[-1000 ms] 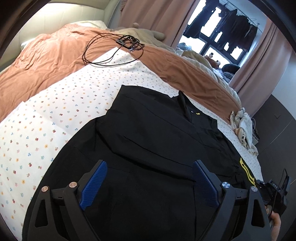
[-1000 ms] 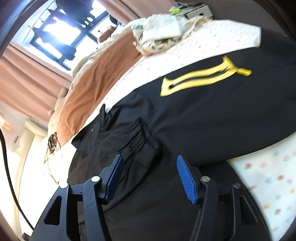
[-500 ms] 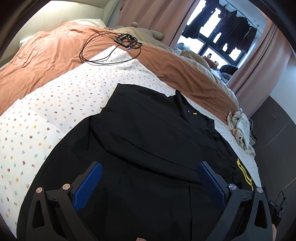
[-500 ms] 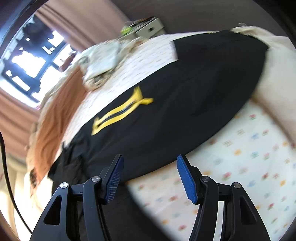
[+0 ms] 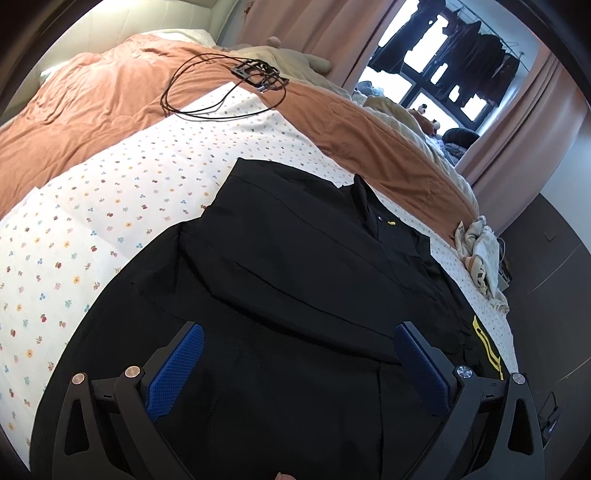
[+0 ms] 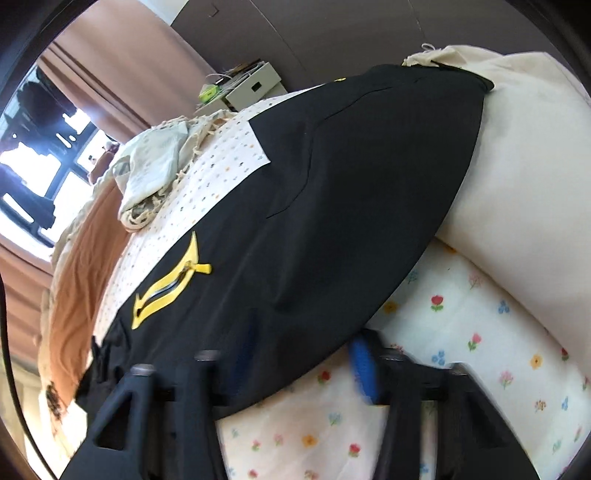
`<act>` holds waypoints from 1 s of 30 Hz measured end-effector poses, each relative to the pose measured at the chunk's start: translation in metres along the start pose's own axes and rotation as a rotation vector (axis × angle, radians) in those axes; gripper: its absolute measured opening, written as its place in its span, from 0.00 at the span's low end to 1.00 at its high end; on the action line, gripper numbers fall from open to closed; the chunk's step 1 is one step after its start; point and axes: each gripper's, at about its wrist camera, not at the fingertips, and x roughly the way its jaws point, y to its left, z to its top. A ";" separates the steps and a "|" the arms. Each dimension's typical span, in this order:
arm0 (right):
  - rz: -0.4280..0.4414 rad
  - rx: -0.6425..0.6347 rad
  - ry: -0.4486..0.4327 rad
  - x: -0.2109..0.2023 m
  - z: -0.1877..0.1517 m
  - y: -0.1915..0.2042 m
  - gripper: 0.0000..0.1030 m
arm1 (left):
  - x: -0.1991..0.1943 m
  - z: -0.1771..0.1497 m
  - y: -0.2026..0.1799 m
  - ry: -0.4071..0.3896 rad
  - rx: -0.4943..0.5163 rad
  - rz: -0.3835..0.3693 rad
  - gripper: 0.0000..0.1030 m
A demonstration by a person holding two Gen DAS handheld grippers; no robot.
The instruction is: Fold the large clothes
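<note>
The black jacket (image 5: 295,277) lies spread on the floral sheet (image 5: 110,192); the left gripper (image 5: 299,363) hovers over it, jaws wide, empty; the right gripper (image 6: 303,363) is closing at the jacket's hem edge, blurred.

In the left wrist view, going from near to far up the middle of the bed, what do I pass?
Black garment → floral sheet → coiled black cable → orange blanket → pink curtain.
</note>
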 end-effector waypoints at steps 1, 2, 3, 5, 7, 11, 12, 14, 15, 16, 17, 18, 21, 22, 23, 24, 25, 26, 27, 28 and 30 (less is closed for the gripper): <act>0.057 0.025 0.015 0.000 0.000 -0.001 0.09 | -0.001 0.000 0.001 -0.001 -0.005 -0.002 0.99; 0.092 0.037 0.021 -0.001 0.000 0.000 0.06 | -0.001 0.000 0.001 -0.002 -0.009 -0.003 0.99; 0.115 0.035 0.018 -0.003 -0.001 0.005 0.06 | -0.001 0.001 0.001 -0.003 -0.011 -0.005 0.99; 0.115 -0.027 -0.030 -0.016 -0.001 0.021 0.05 | -0.003 0.002 0.003 -0.005 -0.022 -0.010 0.99; 0.120 -0.104 -0.083 -0.031 -0.004 0.041 0.05 | -0.005 0.003 0.005 -0.009 -0.035 -0.019 0.99; 0.196 -0.208 -0.137 -0.059 -0.016 0.081 0.04 | -0.010 0.004 0.010 -0.020 -0.058 -0.025 0.99; 0.212 -0.227 -0.145 -0.066 -0.020 0.090 0.04 | -0.012 0.005 0.011 -0.024 -0.067 -0.028 0.99; 0.262 -0.255 -0.154 -0.078 -0.028 0.107 0.04 | -0.016 0.006 0.014 -0.027 -0.083 -0.036 0.99; 0.295 -0.263 -0.154 -0.085 -0.032 0.116 0.04 | -0.018 0.006 0.015 -0.028 -0.090 -0.041 0.99; 0.327 -0.271 -0.153 -0.091 -0.037 0.125 0.04 | -0.021 0.007 0.016 -0.030 -0.093 -0.044 0.99; 0.350 -0.279 -0.152 -0.095 -0.041 0.131 0.04 | -0.022 0.007 0.017 -0.031 -0.094 -0.046 0.99; 0.379 -0.295 -0.152 -0.101 -0.047 0.140 0.04 | -0.025 0.008 0.017 -0.032 -0.095 -0.048 0.99; 0.452 -0.351 -0.149 -0.115 -0.068 0.167 0.04 | -0.031 0.009 0.020 -0.039 -0.105 -0.054 0.99; 0.483 -0.369 -0.141 -0.118 -0.075 0.175 0.04 | -0.033 0.009 0.022 -0.040 -0.110 -0.058 0.99; 0.509 -0.381 -0.132 -0.120 -0.082 0.181 0.04 | -0.036 0.009 0.024 -0.041 -0.117 -0.062 0.99; 0.534 -0.394 -0.121 -0.121 -0.089 0.188 0.04 | -0.038 0.009 0.026 -0.041 -0.123 -0.065 0.99; 0.554 -0.413 -0.110 -0.122 -0.097 0.197 0.04 | -0.040 0.010 0.028 -0.042 -0.128 -0.068 0.99; 0.568 -0.429 -0.103 -0.122 -0.104 0.201 0.04 | -0.042 0.010 0.029 -0.044 -0.130 -0.071 0.99; 0.584 -0.446 -0.094 -0.122 -0.111 0.208 0.04 | -0.043 0.011 0.031 -0.046 -0.131 -0.072 0.99; 0.595 -0.459 -0.084 -0.121 -0.117 0.213 0.04 | -0.045 0.011 0.032 -0.048 -0.132 -0.072 0.99; 0.618 -0.485 -0.055 -0.118 -0.131 0.227 0.04 | -0.047 0.012 0.035 -0.050 -0.133 -0.072 0.99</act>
